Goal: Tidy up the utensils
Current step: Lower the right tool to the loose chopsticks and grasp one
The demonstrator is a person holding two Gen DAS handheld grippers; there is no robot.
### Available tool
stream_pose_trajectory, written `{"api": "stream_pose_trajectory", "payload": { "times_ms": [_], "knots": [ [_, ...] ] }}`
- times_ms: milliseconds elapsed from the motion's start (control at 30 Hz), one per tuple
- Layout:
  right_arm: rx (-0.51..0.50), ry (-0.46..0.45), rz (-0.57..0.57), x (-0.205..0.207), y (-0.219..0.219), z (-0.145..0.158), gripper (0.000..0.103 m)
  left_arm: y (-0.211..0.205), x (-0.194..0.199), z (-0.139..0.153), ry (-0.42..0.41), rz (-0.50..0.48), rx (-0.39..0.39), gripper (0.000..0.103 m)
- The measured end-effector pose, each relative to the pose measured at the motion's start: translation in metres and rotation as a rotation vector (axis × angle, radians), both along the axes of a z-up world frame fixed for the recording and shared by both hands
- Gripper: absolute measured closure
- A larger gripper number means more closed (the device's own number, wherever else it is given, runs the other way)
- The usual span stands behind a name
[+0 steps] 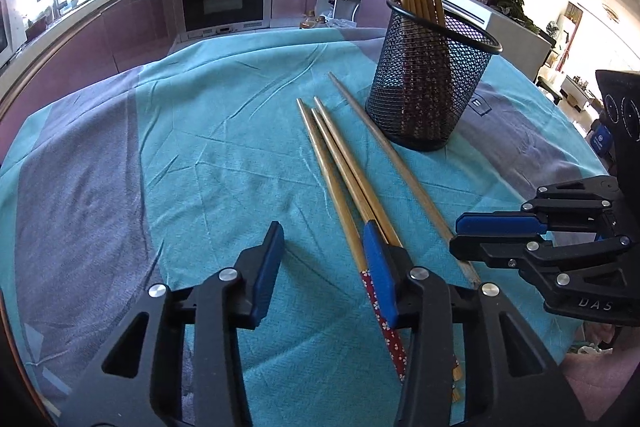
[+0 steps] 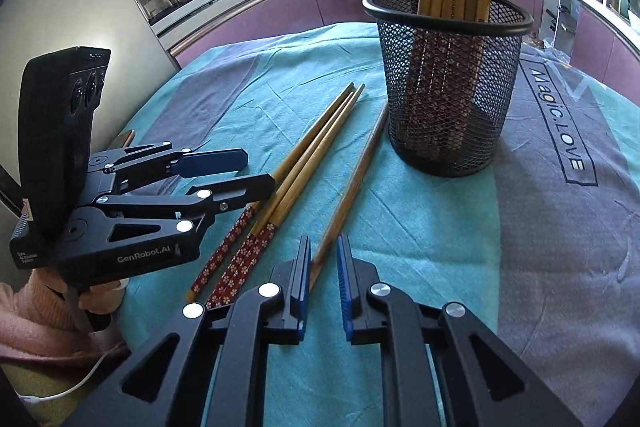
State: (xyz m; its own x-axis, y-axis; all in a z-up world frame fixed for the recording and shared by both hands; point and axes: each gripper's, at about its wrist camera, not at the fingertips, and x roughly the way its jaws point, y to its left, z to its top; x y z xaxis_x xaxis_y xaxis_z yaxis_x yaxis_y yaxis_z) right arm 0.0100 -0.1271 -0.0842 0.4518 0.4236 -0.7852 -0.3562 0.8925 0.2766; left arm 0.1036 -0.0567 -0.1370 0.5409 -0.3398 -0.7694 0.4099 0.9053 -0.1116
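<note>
On teal cloth (image 1: 200,147), 4 loose chopsticks (image 1: 344,171), 1 mesh holder (image 1: 432,83), 2 grippers.

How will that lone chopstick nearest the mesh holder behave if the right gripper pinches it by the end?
The lone chopstick looks stiff and light, so it should lift without sagging. Being thin and apparently round, it may roll on the cloth if nudged. Held near its end, its far tip could droop.

Loose chopsticks (image 1: 352,183) left of mesh holder (image 1: 428,83)

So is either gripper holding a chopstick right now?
No. Both sets of jaws are open; the four chopsticks lie loose on the cloth.
</note>
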Motion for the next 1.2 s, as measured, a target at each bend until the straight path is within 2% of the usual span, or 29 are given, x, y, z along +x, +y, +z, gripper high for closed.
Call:
{"api": "stream_pose_trajectory", "payload": {
  "times_ms": [200, 533, 667, 800, 900, 1200],
  "knots": [
    [0.004, 0.007, -0.002, 0.004, 0.007, -0.003, 0.088, 0.002, 0.002, -0.001, 0.007, 0.02, -0.004, 0.067],
    [0.032, 0.044, 0.028, -0.01, -0.003, -0.002, 0.095, 0.009, 0.002, -0.001, 0.024, 0.044, -0.018, 0.081],
    [0.02, 0.066, 0.048, -0.019, -0.008, -0.001, 0.095, 0.009, -0.001, 0.0, 0.022, 0.039, -0.012, 0.081],
    [0.0, 0.038, 0.04, -0.018, -0.008, 0.004, 0.09, 0.006, 0.003, 0.003, 0.009, 0.037, 0.0, 0.079],
    [-0.007, -0.005, 0.031, -0.01, -0.001, 0.007, 0.076, 0.003, 0.009, 0.003, 0.005, 0.04, 0.021, 0.078],
    [-0.064, -0.057, 0.007, 0.025, 0.019, 0.003, 0.075, -0.01, 0.028, 0.002, 0.003, 0.022, 0.073, 0.078]
  ]
}}
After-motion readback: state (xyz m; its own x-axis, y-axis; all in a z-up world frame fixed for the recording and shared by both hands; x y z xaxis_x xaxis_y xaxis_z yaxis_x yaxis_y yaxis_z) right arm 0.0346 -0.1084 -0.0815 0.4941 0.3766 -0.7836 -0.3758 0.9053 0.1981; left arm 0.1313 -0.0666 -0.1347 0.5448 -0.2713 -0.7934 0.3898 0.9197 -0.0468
